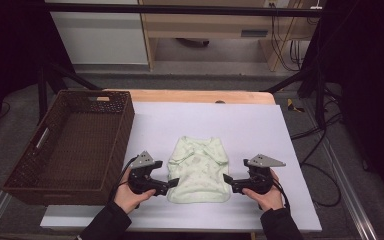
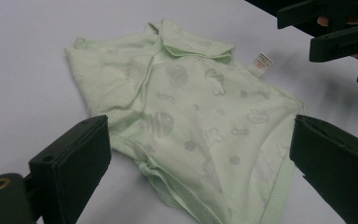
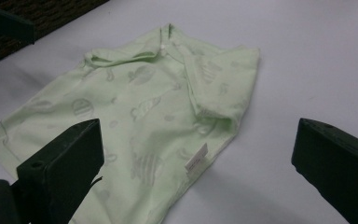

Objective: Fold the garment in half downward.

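A pale green baby garment point(image 1: 198, 170) with faint grey prints lies flat on the white table cover, sleeves folded in. My left gripper point(image 1: 171, 184) sits at its near left corner, jaws wide apart and open; in the left gripper view the garment point(image 2: 191, 116) lies between and beyond the jaws, untouched. My right gripper point(image 1: 226, 179) sits at the near right corner, also open. In the right gripper view the garment point(image 3: 144, 107) with its white label point(image 3: 196, 159) spreads ahead of the parted jaws. The right gripper point(image 2: 340, 37) also appears at the top right of the left gripper view.
A dark brown wicker basket point(image 1: 32, 172) stands on the left, its side next to the white table cover point(image 1: 260, 125); its corner point(image 3: 37, 14) appears in the right gripper view. Beyond the table are cabinets and cables on the floor.
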`<state>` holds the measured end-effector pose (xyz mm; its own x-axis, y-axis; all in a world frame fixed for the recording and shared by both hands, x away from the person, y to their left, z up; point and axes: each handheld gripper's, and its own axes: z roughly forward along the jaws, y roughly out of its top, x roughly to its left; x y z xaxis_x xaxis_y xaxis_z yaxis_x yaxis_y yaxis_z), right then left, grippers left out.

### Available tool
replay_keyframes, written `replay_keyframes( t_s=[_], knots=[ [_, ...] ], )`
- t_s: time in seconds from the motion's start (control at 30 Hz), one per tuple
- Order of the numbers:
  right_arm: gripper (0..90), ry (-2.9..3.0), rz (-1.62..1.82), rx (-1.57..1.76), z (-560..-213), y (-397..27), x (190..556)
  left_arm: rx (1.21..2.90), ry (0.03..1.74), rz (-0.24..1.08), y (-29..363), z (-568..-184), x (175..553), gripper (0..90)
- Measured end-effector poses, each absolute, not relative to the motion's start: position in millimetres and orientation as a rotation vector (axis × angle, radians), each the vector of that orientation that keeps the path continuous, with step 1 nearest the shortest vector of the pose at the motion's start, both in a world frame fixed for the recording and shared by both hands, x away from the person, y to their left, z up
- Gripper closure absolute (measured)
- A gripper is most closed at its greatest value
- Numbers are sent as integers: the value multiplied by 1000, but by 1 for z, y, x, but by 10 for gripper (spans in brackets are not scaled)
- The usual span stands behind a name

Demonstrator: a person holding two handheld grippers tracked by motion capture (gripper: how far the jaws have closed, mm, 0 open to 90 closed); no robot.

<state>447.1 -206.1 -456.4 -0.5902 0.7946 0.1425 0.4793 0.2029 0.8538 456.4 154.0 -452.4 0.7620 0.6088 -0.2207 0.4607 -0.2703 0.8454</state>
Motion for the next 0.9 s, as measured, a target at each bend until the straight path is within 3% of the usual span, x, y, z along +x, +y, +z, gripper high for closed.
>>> replay_keyframes(
  t_s=[0.9],
  knots=[
    [71,2097,1282,1254,-454,-197,506,1895,853,256,135,-445,514,42]
  ],
)
